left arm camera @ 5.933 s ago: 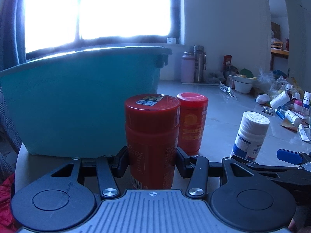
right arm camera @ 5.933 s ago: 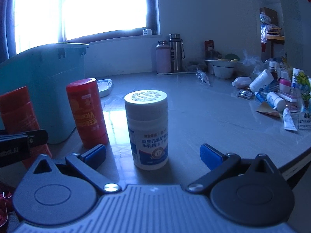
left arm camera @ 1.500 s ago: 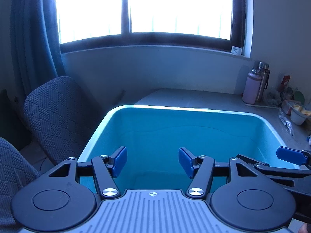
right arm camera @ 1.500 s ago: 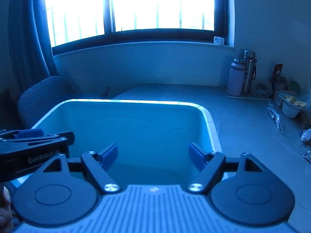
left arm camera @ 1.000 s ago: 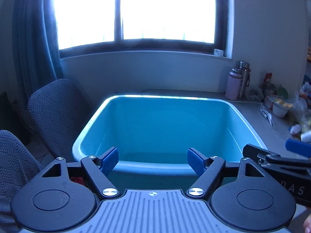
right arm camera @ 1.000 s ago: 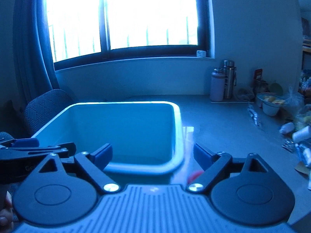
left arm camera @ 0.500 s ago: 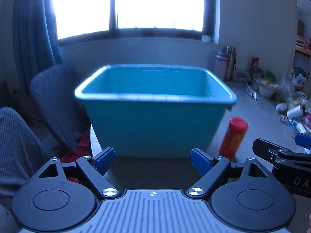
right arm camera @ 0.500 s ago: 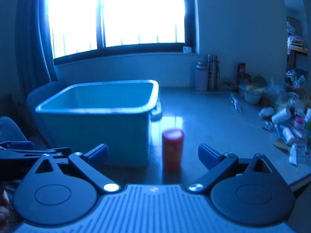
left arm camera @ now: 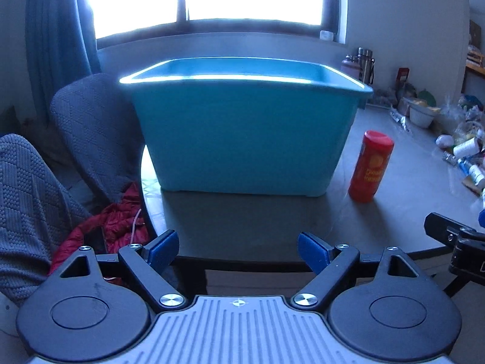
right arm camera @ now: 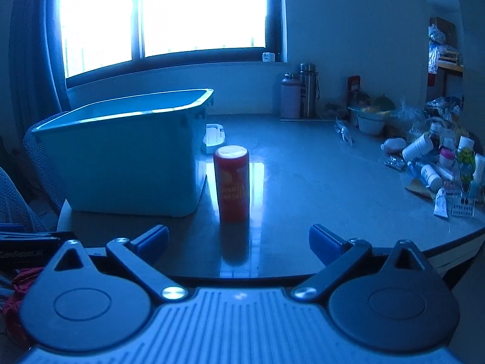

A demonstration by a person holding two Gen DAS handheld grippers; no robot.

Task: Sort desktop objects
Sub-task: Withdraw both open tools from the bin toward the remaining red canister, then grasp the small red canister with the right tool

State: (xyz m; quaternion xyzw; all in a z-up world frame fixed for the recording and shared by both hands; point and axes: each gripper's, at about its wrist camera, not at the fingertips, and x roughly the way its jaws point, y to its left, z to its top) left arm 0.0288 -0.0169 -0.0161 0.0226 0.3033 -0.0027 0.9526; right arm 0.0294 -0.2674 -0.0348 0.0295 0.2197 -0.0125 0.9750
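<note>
- Grey, glossy worktop [right arm camera: 303,182] with a rounded near edge, catching window glare.
- Teal plastic tub [left arm camera: 242,133] resting at the left end, near the edge.
- Red cylindrical canister [right arm camera: 232,185] upright just beside the tub's right wall, apart from it.
- White flat item [right arm camera: 213,138] lying behind the canister, by the tub's far corner; too small to identify.
- Two flasks [right arm camera: 300,95] upright at the back by the wall.
- White bowl [right arm camera: 369,126] further right.
- Clutter of small bottles and tubes [right arm camera: 433,170] scattered along the right side.
</note>
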